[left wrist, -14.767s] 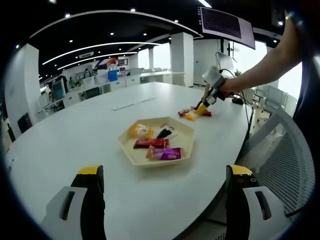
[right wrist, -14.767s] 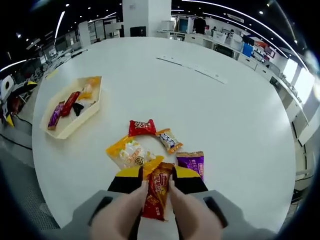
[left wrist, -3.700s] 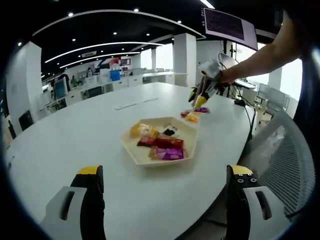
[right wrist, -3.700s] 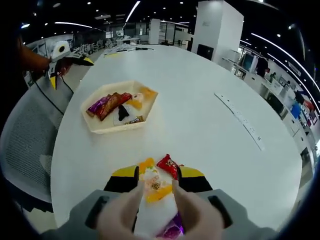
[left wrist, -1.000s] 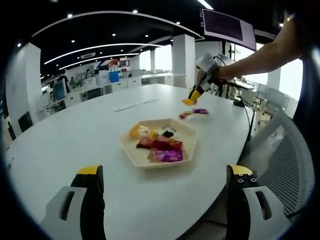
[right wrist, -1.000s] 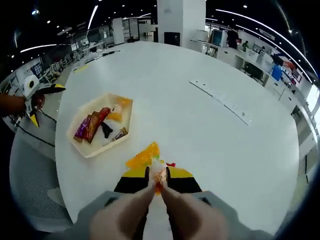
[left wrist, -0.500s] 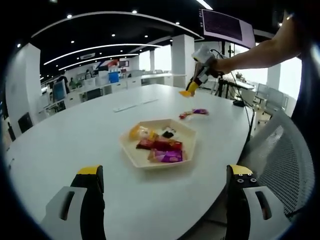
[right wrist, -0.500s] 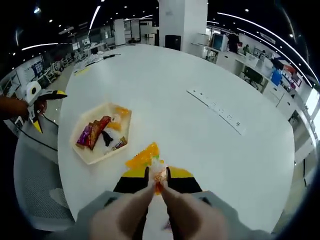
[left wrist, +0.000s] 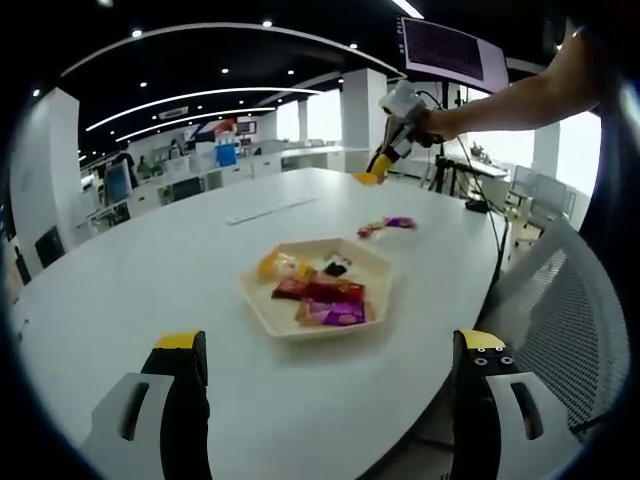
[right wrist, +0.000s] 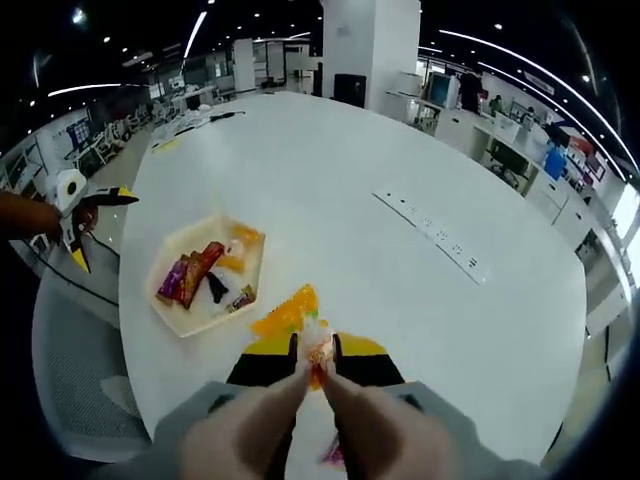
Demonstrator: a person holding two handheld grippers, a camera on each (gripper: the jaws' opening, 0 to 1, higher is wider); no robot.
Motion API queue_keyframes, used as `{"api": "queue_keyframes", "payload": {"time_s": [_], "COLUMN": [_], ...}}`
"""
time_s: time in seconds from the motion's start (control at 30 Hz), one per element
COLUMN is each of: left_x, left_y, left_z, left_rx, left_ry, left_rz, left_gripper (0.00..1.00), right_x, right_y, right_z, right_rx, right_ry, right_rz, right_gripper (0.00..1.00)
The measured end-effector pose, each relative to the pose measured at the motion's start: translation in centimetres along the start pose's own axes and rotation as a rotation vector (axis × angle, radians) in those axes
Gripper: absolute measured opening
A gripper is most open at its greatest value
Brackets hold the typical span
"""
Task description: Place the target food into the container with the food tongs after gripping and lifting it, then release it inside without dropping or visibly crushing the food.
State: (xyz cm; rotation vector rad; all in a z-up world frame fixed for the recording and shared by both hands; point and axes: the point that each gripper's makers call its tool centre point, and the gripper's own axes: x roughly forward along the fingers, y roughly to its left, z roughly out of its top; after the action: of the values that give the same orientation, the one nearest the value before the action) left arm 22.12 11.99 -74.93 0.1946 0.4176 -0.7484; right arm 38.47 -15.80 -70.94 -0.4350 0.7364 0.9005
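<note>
Tongs [right wrist: 313,368] in my right gripper [right wrist: 312,362] pinch orange snack packet [right wrist: 290,312] above white table [right wrist: 420,180]; tray [right wrist: 170,305] at ten o'clock; left gripper [left wrist: 325,400] spread wide.

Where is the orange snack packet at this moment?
The orange snack packet is clamped in the right gripper, held in the air above the white table, to the right of the tray.

Wide bare stretches of the white oval tabletop [right wrist: 400,130] surround the cream hexagonal tray [right wrist: 165,305], leaving open approach from every side. The tray already carries several wrapped snacks. At 4 o'clock in the left gripper view, a grey mesh chair [left wrist: 565,300] crowds the tabletop edge.
</note>
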Motion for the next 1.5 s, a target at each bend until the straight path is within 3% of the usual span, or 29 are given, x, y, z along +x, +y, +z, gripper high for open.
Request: {"api": "queue_keyframes", "payload": {"time_s": [0.3,1.03,1.5], "left_x": [-0.1,-0.2,-0.2], "left_y": [0.1,0.2,0.2], "left_z": [0.1,0.3,0.5], "left_rx": [-0.001,0.000,0.003], "left_ry": [-0.006,-0.015,-0.025], "left_rz": [0.002,0.009,0.009], "left_gripper": [0.99,0.99,0.99], "right_x": [0.4,3.8,5.9], "right_y": [0.8,3.3,7.3], "right_z": [1.1,6.2,8.9], "right_rx": [-0.003,-0.013,-0.032], "right_ry": [-0.011,-0.063,-0.062], "right_rz": [0.014,0.068,0.108], "right_gripper": [0.13,0.13,0.13]}}
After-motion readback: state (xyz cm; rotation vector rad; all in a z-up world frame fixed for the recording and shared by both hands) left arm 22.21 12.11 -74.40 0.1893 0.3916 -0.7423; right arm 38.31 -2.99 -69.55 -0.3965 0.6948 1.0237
